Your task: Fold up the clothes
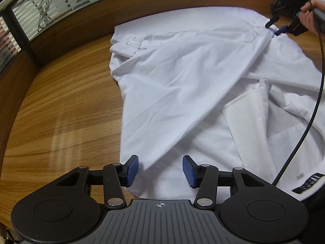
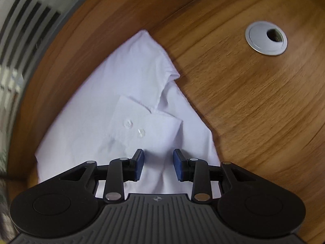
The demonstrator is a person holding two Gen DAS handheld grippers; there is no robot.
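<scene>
Hovering over white cotton button-up shirt (image 1: 182,77), left gripper (image 1: 160,170) with blue pads parted partway, nothing pinched; cloth visible in the gap but no pad pressing on it. Pointing steeply down at the folded-over sleeve edge near the shirt's shoulder, probably lined up to pick or smooth that diagonal fold.

Right gripper (image 2: 158,167) likewise partway open, jaws straddling a raised crease of the shirt (image 2: 121,101) just short of the sleeve cuff with two clear buttons (image 2: 133,127). No clamp visible; fabric sits between pads, contact not confirmable. Seen from the left wrist view, same tool (image 1: 277,27) at the shirt's far corner, held by a hand (image 1: 308,17), black cable (image 1: 316,93) trailing across the shirt.

Relative to the shirt: collar (image 1: 262,109) open and upturned on the side nearest the left gripper, black label (image 1: 306,185) at the neck. One sleeve folded diagonally across the body, cuff at the far end. Looks deliberate: sleeves brought inward before folding the body.

Round silver cable grommet (image 2: 266,38) well clear of the shirt. Brown wood-grain desk (image 1: 61,105) bare beside the shirt; frosted striped glass partition (image 1: 40,14) beyond the far edge.

Judgement: mid-fold, sleeve stage, body fold not yet done. Risk: cable snagging the collar.
</scene>
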